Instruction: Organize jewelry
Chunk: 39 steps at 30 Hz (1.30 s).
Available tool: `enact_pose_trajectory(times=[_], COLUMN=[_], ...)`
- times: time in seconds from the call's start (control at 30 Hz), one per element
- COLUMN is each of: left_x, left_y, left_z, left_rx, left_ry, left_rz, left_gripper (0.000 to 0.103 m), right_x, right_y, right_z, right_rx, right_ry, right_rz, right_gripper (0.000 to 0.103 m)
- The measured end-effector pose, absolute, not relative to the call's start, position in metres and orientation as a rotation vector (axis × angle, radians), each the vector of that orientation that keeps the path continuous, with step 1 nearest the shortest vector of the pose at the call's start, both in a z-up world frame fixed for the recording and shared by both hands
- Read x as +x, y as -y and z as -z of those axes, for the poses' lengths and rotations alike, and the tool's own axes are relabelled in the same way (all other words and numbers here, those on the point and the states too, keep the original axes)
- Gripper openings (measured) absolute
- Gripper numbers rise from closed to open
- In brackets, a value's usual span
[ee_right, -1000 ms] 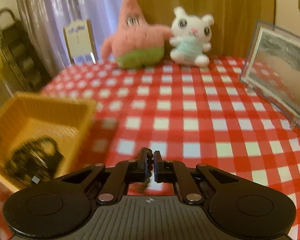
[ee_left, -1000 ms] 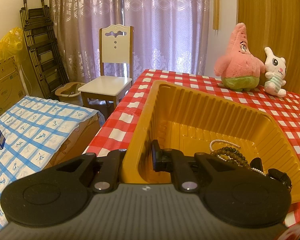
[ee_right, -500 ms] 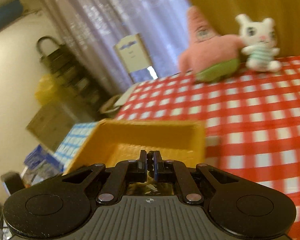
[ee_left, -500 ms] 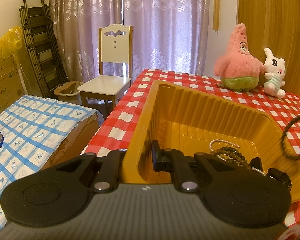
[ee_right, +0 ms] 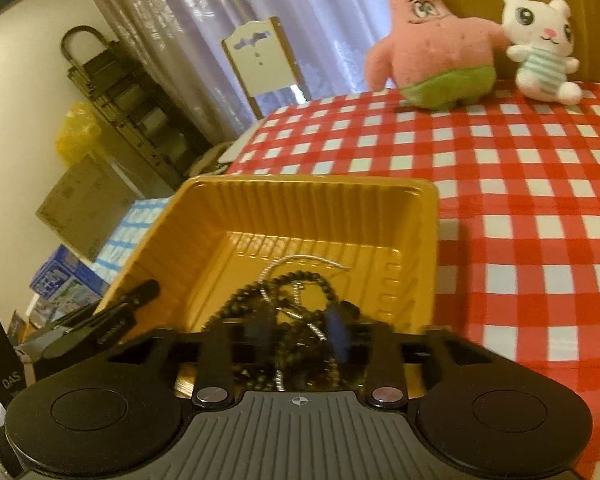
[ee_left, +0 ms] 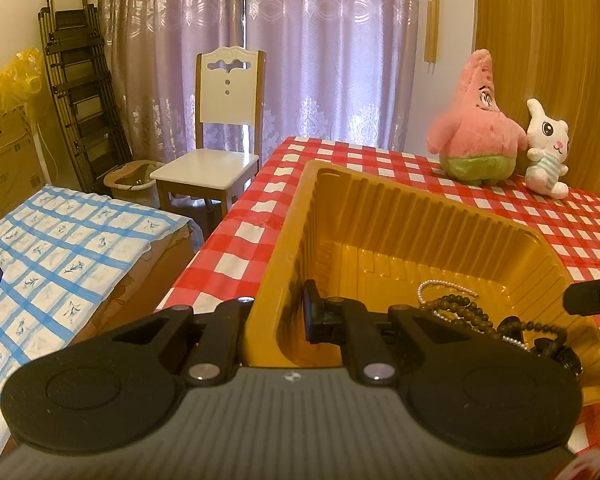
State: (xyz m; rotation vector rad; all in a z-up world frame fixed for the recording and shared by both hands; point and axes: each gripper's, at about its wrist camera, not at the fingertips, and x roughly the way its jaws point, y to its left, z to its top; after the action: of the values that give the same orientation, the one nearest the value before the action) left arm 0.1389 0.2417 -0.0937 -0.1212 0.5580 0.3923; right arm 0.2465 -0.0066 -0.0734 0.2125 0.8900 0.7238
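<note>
Left wrist view: our left gripper (ee_left: 278, 312) clamps the yellow tray (ee_left: 400, 204) wall between its fingers. Right gripper (ee_right: 300, 330) jaws are spread wide over the dark bead strands (ee_right: 300, 280) in the tray, gripping nothing.

Lilac curtains (ee_left: 300, 48) backlit; white chair (ee_left: 220, 136); folded ladder (ee_left: 80, 92) against wall.

Jewelry (ee_left: 460, 312) in tray (ee_left: 420, 216) on table (ee_left: 520, 216), plush toys (ee_left: 476, 140) behind, chair (ee_left: 216, 152) left of table

We are seeing bare tray (ee_right: 404, 216) floor lying ahead of the right fingers (ee_right: 338, 332), tangled bead strands (ee_right: 300, 312) crowding between them.
</note>
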Motion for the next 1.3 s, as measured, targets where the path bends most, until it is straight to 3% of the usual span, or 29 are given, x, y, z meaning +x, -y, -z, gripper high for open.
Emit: enact_pose_trajectory(times=[0.77,0.8,0.87,1.03,1.3], left_x=[0.15,0.15,0.149,0.139,0.101], left_y=[-0.278,-0.279,-0.281,-0.293,-0.282], left_z=[0.121,0.122,0.123,0.118,0.078], left_rx=[-0.249,-0.242,-0.224,-0.256,-0.125], left_ry=[-0.641,-0.647,-0.658,-0.668,-0.659], left_rz=[-0.316,-0.306,-0.3,-0.304,-0.376], left_gripper=[0.016,0.019,0.037,0.063,0.068], right_x=[0.208,0.208,0.206,0.197,0.178], right_y=[0.035,0.034,0.033,0.03,0.038], right_z=[0.073,0.073,0.072,0.067,0.057], right_rx=[0.111,0.114,0.121,0.118,0.08], right_ry=[-0.891,-0.891,-0.892,-0.862,-0.857], right_rz=[-0.559,-0.558,-0.555,-0.539,-0.501], right_gripper=[0.05,0.05,0.055,0.065,0.067])
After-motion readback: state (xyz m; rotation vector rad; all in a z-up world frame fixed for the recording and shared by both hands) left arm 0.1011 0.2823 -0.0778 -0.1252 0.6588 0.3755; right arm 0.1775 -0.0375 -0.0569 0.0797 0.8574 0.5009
